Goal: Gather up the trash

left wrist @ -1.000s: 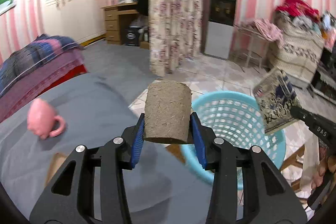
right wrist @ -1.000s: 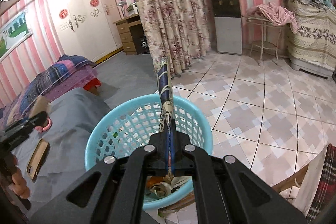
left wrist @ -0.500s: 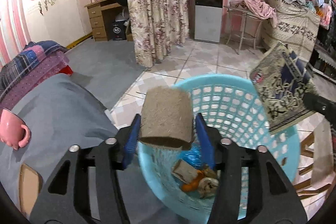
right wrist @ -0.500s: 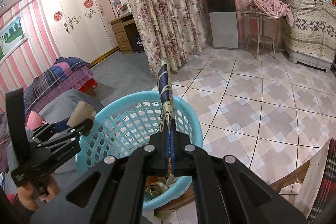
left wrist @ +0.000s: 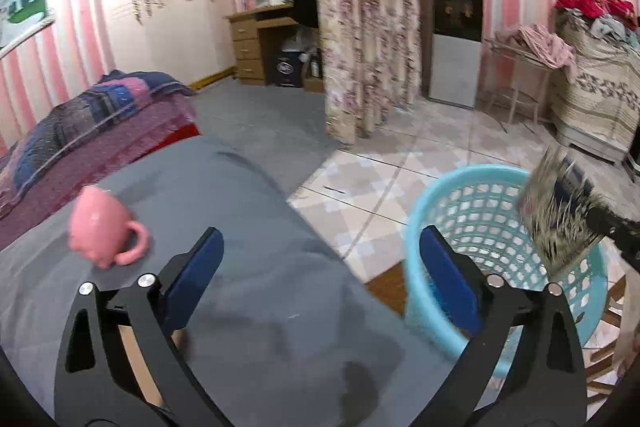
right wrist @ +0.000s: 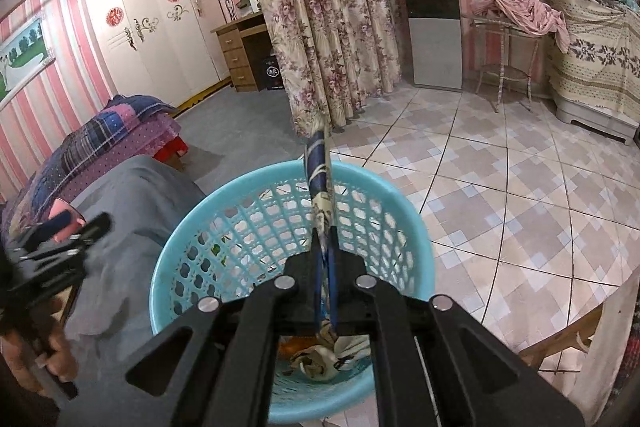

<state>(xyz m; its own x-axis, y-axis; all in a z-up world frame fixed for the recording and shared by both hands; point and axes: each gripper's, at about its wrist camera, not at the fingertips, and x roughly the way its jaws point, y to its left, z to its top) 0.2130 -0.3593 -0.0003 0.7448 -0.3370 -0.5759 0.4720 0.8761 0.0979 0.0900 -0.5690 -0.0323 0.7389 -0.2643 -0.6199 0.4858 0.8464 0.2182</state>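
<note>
My left gripper (left wrist: 320, 251) is open and empty over the grey cloth (left wrist: 248, 267), left of the light blue basket (left wrist: 440, 195). My right gripper (right wrist: 325, 259) is shut on a flat patterned wrapper (right wrist: 318, 171), held edge-on above the basket (right wrist: 192, 227). The wrapper also shows in the left wrist view (left wrist: 556, 211) over the basket's right side. Crumpled trash (right wrist: 332, 355) lies at the basket's bottom. The left gripper also shows in the right wrist view (right wrist: 68, 227), blurred, at the left.
A pink mug (left wrist: 100, 227) lies on the grey cloth. A folded plaid blanket (left wrist: 80, 119) sits beyond it. A floral curtain (right wrist: 328, 27), a water dispenser (right wrist: 432, 15) and tiled floor (right wrist: 500, 167) lie behind the basket. A wooden edge (right wrist: 560, 343) is at the right.
My left gripper opened and let go of the brown cardboard roll over the basket, then swung back left over the grey cloth. My right gripper has kept the wrapper above the basket.
</note>
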